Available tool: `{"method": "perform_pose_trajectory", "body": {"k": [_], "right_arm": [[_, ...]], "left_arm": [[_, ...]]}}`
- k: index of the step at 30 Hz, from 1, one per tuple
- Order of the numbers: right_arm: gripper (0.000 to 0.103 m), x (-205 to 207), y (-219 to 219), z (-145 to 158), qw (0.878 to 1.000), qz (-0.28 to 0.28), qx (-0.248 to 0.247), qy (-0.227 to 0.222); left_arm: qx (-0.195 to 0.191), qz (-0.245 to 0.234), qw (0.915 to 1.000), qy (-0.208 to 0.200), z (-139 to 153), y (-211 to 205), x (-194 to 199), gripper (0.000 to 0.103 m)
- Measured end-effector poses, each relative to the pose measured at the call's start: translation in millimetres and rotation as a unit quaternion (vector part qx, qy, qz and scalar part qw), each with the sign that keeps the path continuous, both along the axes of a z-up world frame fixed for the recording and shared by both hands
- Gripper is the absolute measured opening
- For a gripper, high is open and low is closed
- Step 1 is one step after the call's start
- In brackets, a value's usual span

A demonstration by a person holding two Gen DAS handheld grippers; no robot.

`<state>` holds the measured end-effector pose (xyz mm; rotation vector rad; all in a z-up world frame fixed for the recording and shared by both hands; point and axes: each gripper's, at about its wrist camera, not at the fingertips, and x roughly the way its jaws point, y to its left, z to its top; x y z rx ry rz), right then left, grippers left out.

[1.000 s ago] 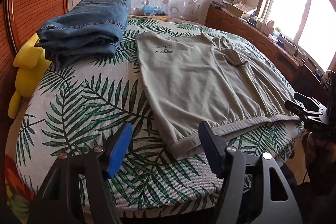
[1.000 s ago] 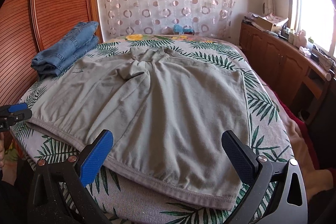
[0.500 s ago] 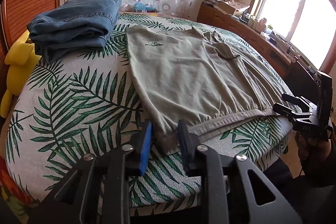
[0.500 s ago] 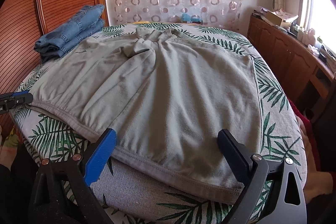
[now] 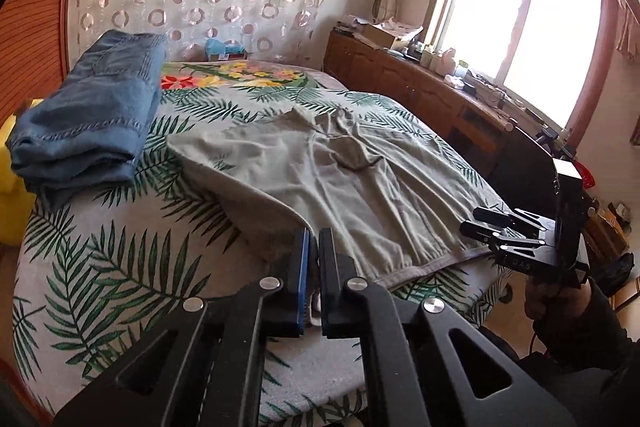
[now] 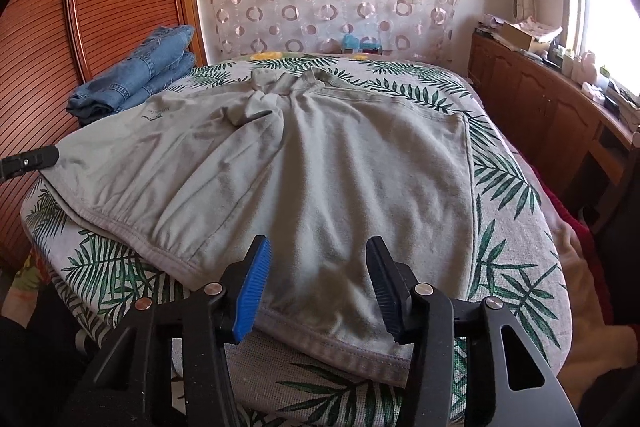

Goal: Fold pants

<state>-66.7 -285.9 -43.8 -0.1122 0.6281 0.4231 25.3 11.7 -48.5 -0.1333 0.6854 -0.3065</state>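
Observation:
Grey-green pants (image 6: 320, 163) lie spread on the leaf-print bed (image 6: 512, 291), hem edge toward me. My left gripper (image 5: 314, 239) is shut on the pants' near left corner and holds it lifted off the bed; the pants (image 5: 360, 179) slope up to it. It also shows in the right wrist view (image 6: 30, 161) at the left edge. My right gripper (image 6: 318, 251) is open, its fingers straddling the near right hem just above the cloth. It shows in the left wrist view (image 5: 486, 223) at the hem's right end.
Folded blue jeans (image 5: 88, 123) sit at the bed's far left, also in the right wrist view (image 6: 136, 71). A yellow plush toy (image 5: 10, 195) lies beside the bed. A wooden cabinet (image 6: 552, 107) runs along the right wall under the window. A slatted wooden headboard (image 6: 100, 27) is on the left.
My left gripper closed on the pants' left corner and lifted it. My right gripper moved forward over the hem and its fingers narrowed.

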Motion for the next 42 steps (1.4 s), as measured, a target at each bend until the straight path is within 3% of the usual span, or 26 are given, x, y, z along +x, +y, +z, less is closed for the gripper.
{"method": "perform_pose_trajectory", "body": {"k": [11,28,32,40,41,42], "right_arm": [[0.051,5.5,6.0,-0.5,1.000,-0.005,0.003,-0.009],[0.051,17.1,9.5,1.2,0.999,-0.024,0.013,-0.015],[0.051,16.3,9.4,1.1,0.999,-0.027,0.019,-0.018],[0.051,11.3,12.0,-3.6,0.999,-0.033,0.026,-0.021],[0.051,12.1,11.8,-4.0,0.999,-0.035,0.026,-0.022],[0.051,12.9,13.1,-5.0,0.999,-0.036,0.026,-0.022]], "left_arm": [[0.011,-0.064,0.9976,-0.022,24.3,-47.5,35.0,0.005],[0.025,-0.160,0.9864,-0.029,51.6,-146.9,83.6,0.005],[0.027,-0.163,0.9861,-0.023,46.5,-160.0,92.8,0.005],[0.050,-0.117,0.9918,-0.002,20.9,-155.4,107.4,0.005],[0.054,-0.111,0.9923,-0.003,19.9,-152.5,106.8,0.009],[0.057,-0.106,0.9927,-0.004,19.6,-149.7,105.8,0.022]]}}
